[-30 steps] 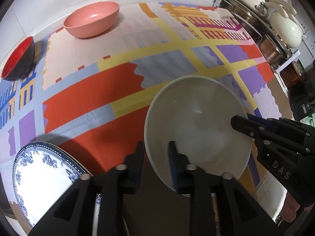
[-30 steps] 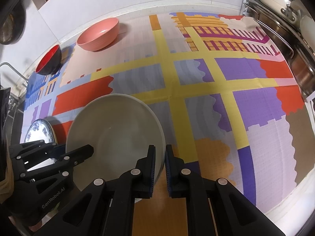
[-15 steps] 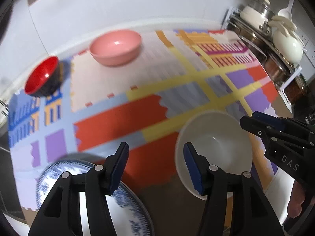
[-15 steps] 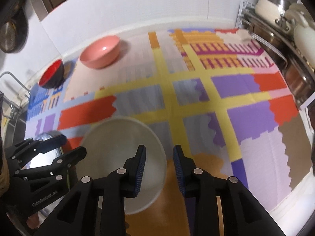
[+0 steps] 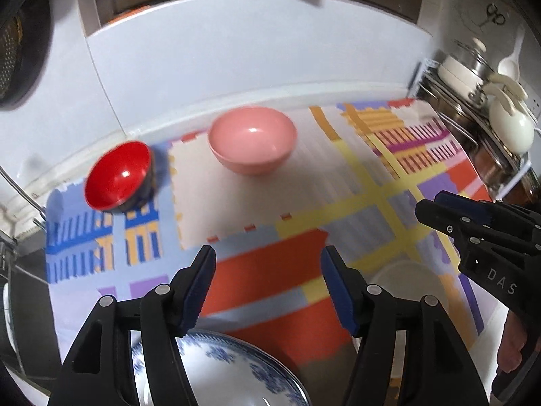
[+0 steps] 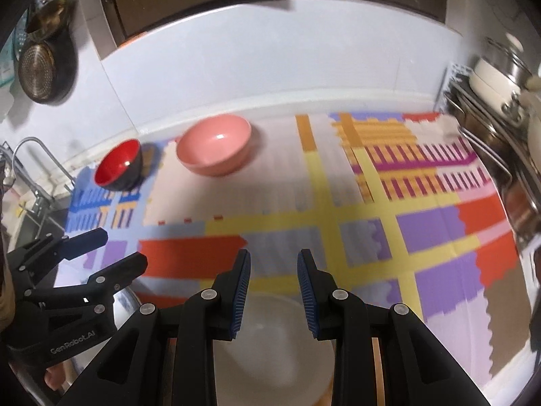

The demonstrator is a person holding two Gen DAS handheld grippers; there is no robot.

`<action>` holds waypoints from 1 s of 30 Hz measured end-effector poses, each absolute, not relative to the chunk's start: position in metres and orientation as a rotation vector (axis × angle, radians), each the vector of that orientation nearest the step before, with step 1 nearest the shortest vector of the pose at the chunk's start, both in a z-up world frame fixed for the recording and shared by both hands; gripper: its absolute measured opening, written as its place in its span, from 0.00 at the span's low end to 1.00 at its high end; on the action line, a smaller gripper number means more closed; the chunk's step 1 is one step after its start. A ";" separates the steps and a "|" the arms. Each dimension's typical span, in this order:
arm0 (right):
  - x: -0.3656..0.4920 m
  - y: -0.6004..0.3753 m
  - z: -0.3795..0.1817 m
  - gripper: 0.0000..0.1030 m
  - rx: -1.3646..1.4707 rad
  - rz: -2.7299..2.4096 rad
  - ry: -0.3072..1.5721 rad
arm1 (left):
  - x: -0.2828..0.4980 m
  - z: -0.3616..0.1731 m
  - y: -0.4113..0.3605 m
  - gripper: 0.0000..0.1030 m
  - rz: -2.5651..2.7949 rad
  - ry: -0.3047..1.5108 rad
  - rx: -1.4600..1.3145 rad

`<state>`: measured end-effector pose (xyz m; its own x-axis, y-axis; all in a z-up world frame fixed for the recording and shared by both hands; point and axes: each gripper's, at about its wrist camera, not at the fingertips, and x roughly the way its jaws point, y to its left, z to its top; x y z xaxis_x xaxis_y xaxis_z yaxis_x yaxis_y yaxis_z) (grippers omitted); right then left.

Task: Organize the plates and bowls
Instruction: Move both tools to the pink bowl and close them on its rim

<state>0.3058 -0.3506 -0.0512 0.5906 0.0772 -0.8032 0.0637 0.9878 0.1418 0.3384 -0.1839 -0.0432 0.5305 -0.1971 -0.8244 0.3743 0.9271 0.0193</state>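
Note:
A white bowl (image 6: 270, 348) rests on the patterned mat near the front edge, below my right gripper (image 6: 273, 264), which is open and empty above it. It also shows in the left wrist view (image 5: 410, 284). My left gripper (image 5: 267, 264) is open and empty, raised above a blue-and-white plate (image 5: 219, 368) at the front left. A pink bowl (image 5: 252, 143) and a red-and-black bowl (image 5: 116, 176) sit at the back of the mat; they also show in the right wrist view, pink bowl (image 6: 214, 143) and red bowl (image 6: 118, 164).
A colourful patterned mat (image 6: 338, 203) covers the counter. A rack with pots and white lids (image 5: 487, 108) stands at the right. A sink faucet (image 6: 30, 155) is at the left. A white tiled wall (image 6: 270, 61) runs behind.
Both grippers let go of the white bowl's rim, opened, and lifted up and back. The bowl stays on the mat.

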 end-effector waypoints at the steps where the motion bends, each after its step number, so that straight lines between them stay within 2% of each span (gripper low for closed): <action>1: 0.311 -0.349 -0.050 0.29 0.159 0.011 0.938 | 0.342 -0.041 -0.182 0.62 -0.337 0.948 0.206; 18: 0.396 -0.328 -0.042 0.29 0.107 0.087 0.922 | 0.424 -0.029 -0.165 0.62 -0.275 0.897 0.220; 30: 0.463 -0.326 -0.063 0.29 0.123 0.115 0.961 | 0.494 -0.052 -0.166 0.61 -0.274 0.938 0.228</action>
<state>0.4631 -0.3264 -0.0634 0.5677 0.1524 -0.8090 -0.0429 0.9869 0.1558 0.4935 -0.1662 -0.0521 0.5611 -0.1318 -0.8172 0.3285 0.9416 0.0737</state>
